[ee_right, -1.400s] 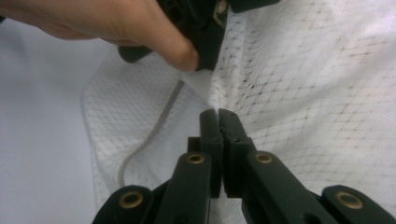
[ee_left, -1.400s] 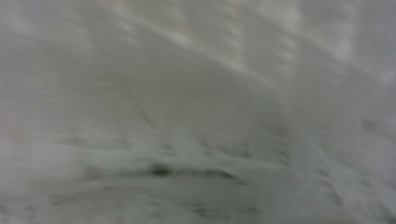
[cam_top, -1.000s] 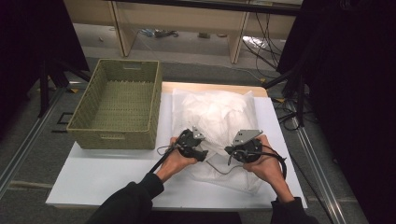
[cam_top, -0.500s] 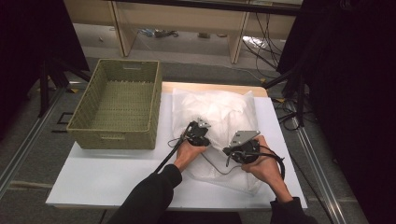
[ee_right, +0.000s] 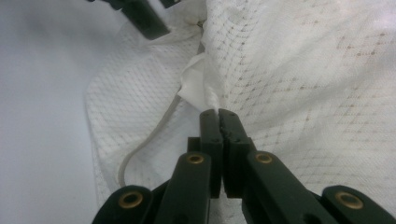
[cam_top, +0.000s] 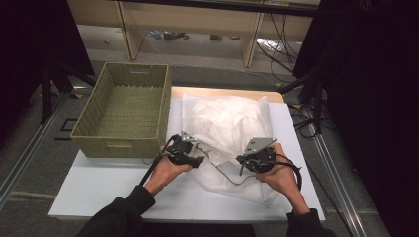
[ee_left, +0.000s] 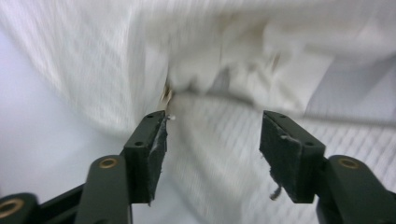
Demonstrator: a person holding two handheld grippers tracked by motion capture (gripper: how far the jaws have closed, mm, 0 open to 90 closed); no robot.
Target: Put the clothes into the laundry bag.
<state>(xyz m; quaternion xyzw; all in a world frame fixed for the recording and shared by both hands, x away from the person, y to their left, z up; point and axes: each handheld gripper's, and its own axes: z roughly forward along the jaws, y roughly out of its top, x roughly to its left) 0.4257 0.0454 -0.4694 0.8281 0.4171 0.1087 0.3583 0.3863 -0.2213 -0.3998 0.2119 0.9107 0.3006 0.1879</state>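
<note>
1. White mesh laundry bag (cam_top: 225, 133) lies on the white desk (cam_top: 99, 182), just right of the woven basket (cam_top: 126, 111); its near end reaches toward the person's side, its far end lies beside the basket's far right corner.
2. Right gripper (cam_top: 245, 160) sits at the bag's near right part. In the right gripper view the jaws are pressed together with a pinch of white fabric at their tips (ee_right: 217, 116). Judged purpose: it anchors the bag's mouth so the other hand can work the opening.
3. Left gripper (cam_top: 197, 160) sits at the bag's near left edge, between bag and basket's near right corner. Its jaws have just been opening and now stand roughly half apart (ee_left: 212, 154); mesh lies beyond and under them, but the pads press on nothing. Judged: it has let go and is lining up for a fresh bite on the fold ahead.
4. Drawstring cord (ee_right: 154, 135) trails out from the bunched neck near the right gripper's tips and curves over the mesh toward the desk; slack, not tensioned.
5. Bag's look: fine diamond-pattern net, off-white, semi-sheer, crumpled; paler folded contents show through the bulging far part. A plain fabric tab (ee_right: 194, 88) sits at the gathered neck.
6. Basket is empty, olive-green, with a handle slot in its near wall; it sits apart from both grippers.
</note>
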